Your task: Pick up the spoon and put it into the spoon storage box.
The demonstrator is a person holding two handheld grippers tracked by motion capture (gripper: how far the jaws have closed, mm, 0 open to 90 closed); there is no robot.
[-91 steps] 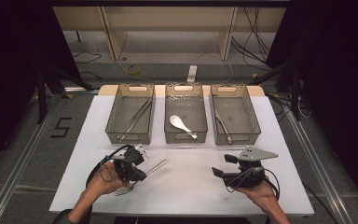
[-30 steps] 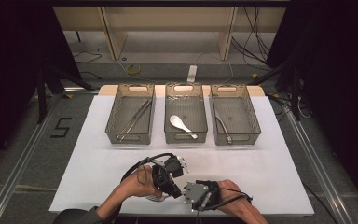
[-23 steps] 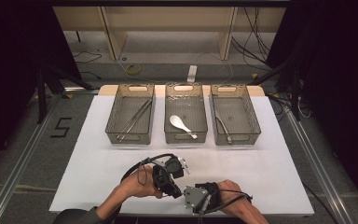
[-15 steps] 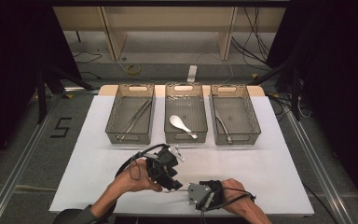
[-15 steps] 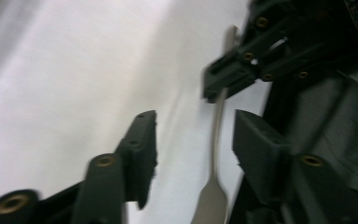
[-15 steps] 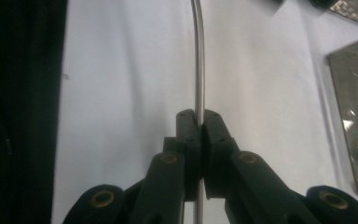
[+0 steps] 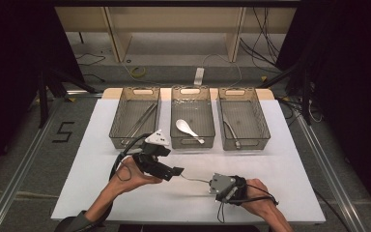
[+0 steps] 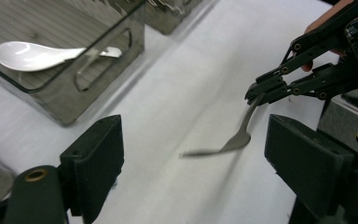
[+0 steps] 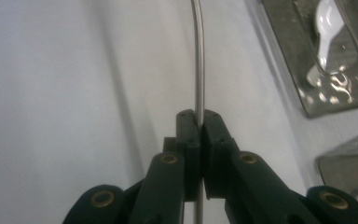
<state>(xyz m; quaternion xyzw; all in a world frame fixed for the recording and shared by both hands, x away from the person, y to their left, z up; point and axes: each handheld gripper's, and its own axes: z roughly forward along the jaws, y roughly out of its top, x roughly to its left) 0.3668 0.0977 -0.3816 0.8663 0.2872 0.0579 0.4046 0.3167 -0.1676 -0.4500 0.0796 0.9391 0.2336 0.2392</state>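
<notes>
1. Now clamped tight in the right gripper [image 7: 211, 182]: a metal fork [image 8: 235, 140], handle pinched between the pads, tines pointing toward the left gripper [image 7: 178, 171].
2. Just opened, jaws wide apart on the left gripper, nothing pressed by them; fork head hanging in the gap ahead, clear of both pads.
3. Held just above the white table cover [image 7: 290, 164], near its front edge, well apart from three clear bins.
4. Lying in the middle bin [image 7: 192, 92]: a white spoon [image 7: 188, 129].
5. Resting in the left bin [image 7: 134, 92]: long metal utensils, kind unclear.
</notes>
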